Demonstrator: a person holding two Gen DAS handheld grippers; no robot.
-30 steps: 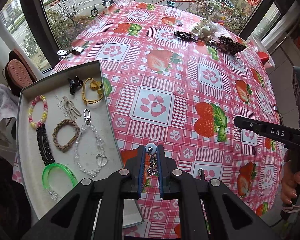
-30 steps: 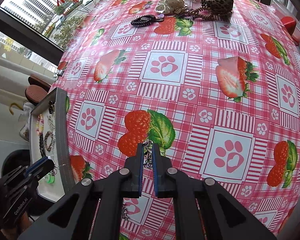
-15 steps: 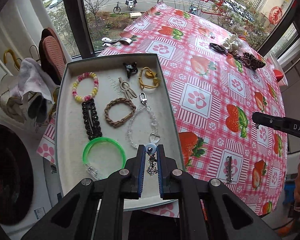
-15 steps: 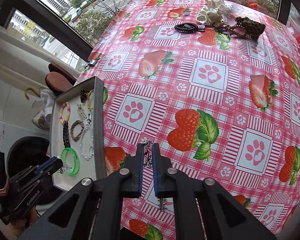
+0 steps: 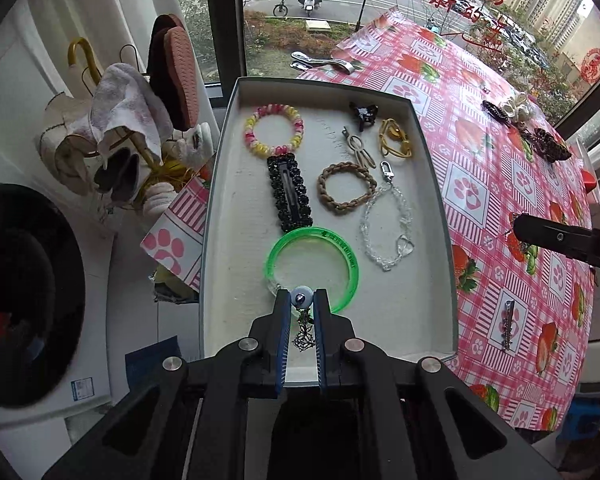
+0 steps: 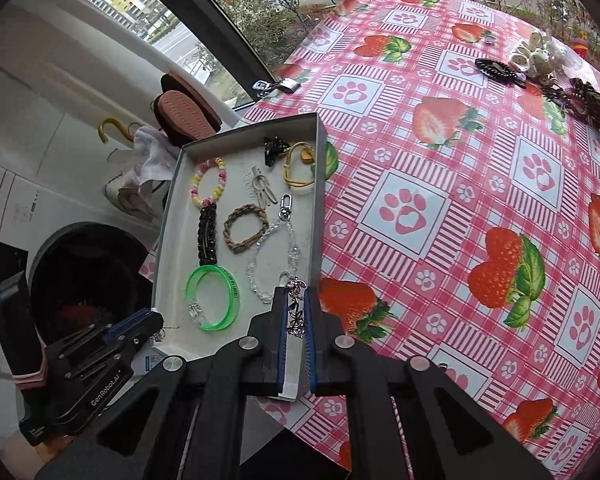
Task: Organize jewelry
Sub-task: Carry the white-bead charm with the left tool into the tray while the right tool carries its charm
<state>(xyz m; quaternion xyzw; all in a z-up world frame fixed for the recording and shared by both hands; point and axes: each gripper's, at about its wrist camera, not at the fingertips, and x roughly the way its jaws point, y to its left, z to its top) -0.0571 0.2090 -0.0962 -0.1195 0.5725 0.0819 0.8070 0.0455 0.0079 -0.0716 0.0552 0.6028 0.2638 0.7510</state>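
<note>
My left gripper is shut on a pendant with a pale round bead and dark dangling filigree. It hangs over the near end of the grey tray, just above the green bangle. My right gripper is shut on a silvery leaf-shaped ornament and hovers at the tray's right wall near its front corner. In the tray lie a pink-yellow bead bracelet, a black rhinestone clip, a braided tan band and a clear crystal chain.
A metal hair clip lies on the strawberry tablecloth to the tray's right. More accessories are heaped at the table's far end. A silver clip sits on the table's edge by the window. Left of the tray are shoes and a washing machine.
Both grippers have swung left from over the tablecloth to the tray, each still carrying its piece. The left one now stands over the tray's near end, the right one at its right wall.
</note>
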